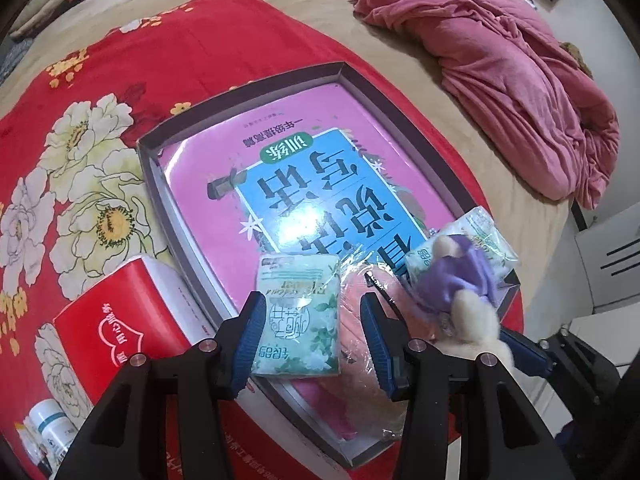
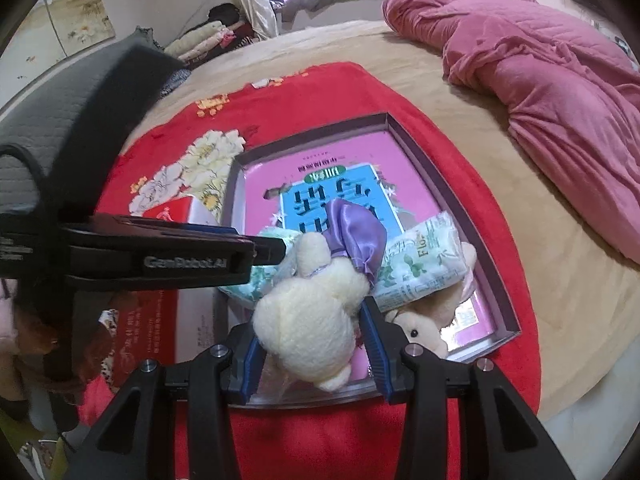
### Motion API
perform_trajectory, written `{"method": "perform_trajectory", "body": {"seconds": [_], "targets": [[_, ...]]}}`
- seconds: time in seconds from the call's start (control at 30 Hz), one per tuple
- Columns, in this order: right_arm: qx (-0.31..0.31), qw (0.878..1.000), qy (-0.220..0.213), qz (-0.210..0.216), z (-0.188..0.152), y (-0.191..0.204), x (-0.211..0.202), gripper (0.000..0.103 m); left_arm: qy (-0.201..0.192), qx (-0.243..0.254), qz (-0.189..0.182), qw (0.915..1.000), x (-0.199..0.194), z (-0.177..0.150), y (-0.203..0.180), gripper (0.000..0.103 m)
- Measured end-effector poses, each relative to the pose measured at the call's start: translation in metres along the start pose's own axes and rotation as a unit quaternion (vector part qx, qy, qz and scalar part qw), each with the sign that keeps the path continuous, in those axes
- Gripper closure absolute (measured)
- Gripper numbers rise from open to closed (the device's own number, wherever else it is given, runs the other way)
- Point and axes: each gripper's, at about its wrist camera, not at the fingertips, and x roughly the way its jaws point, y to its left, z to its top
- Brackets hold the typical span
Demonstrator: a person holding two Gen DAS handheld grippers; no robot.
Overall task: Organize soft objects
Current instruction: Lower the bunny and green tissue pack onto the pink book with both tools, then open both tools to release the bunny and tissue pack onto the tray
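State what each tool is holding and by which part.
Left tool: green tissue pack, gripped across its two long sides. Right tool: cream plush toy, gripped across its body.

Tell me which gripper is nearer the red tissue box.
Left. The left gripper, holding a tissue pack, is just beside the red tissue box; the right gripper is further off, across the tray.

Cream plush toy with a purple satin dress, clamped between the right gripper pads, hanging over the near end of the shallow grey box. Two mint-green tissue packs in the box: one lying flat between the left gripper fingers, the other tilted over a second cream plush near the right wall. Under them, a peach item in clear plastic wrap.
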Motion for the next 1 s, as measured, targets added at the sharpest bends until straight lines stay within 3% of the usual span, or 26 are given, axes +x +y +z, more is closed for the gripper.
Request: {"method": "perform_trajectory", "body": {"seconds": [0.33,1.0], "targets": [[0.027,0.999,0.016,-0.005,-0.006,-0.012,0.021,0.059,-0.014,0.001,-0.006,0.9999,-0.011,-0.003,-0.001,0.052],[0.052,0.999,0.015,-0.007,0.001,-0.002,0.019,0.059,-0.049,0.016,-0.006,0.9987,-0.051,-0.008,0.001,0.052]]}}
